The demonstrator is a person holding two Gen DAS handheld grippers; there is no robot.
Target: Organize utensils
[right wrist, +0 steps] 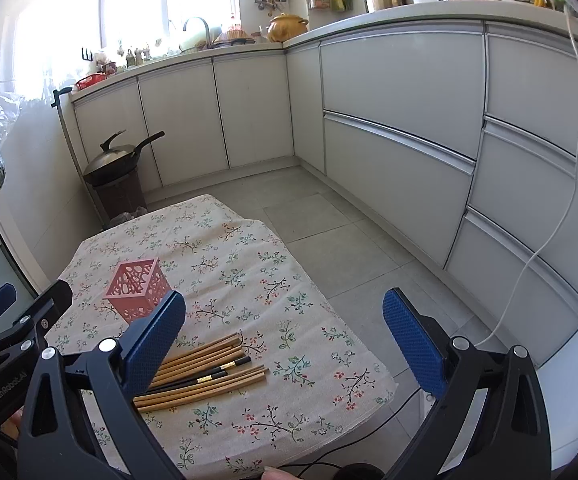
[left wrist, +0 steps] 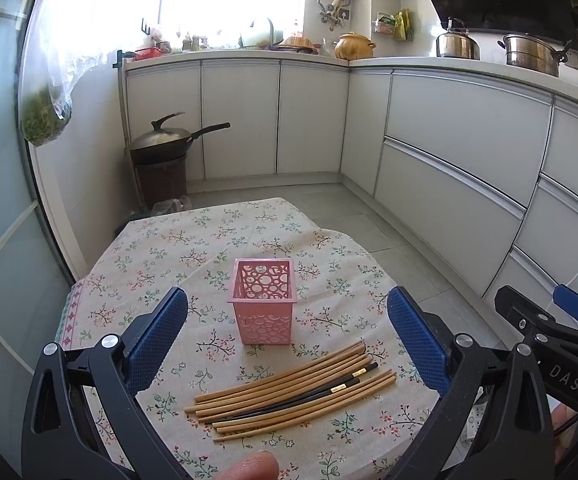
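Note:
A pink perforated holder (left wrist: 263, 301) stands upright and empty on the floral tablecloth (left wrist: 193, 248). Several wooden chopsticks and two black ones (left wrist: 295, 390) lie in a loose bundle in front of it. My left gripper (left wrist: 287, 334) is open and empty, above the table, with the holder and chopsticks between its blue pads. My right gripper (right wrist: 285, 336) is open and empty, to the right of the holder (right wrist: 139, 294), with the chopsticks (right wrist: 205, 372) beside its left pad. The right gripper also shows at the right edge of the left wrist view (left wrist: 561, 332).
White kitchen cabinets (left wrist: 449, 140) run along the back and right. A wok on a brown stand (left wrist: 165, 152) sits on the floor behind the table. A white cable (right wrist: 549, 200) hangs at the right. The table's right edge (right wrist: 353, 320) drops to grey floor tiles.

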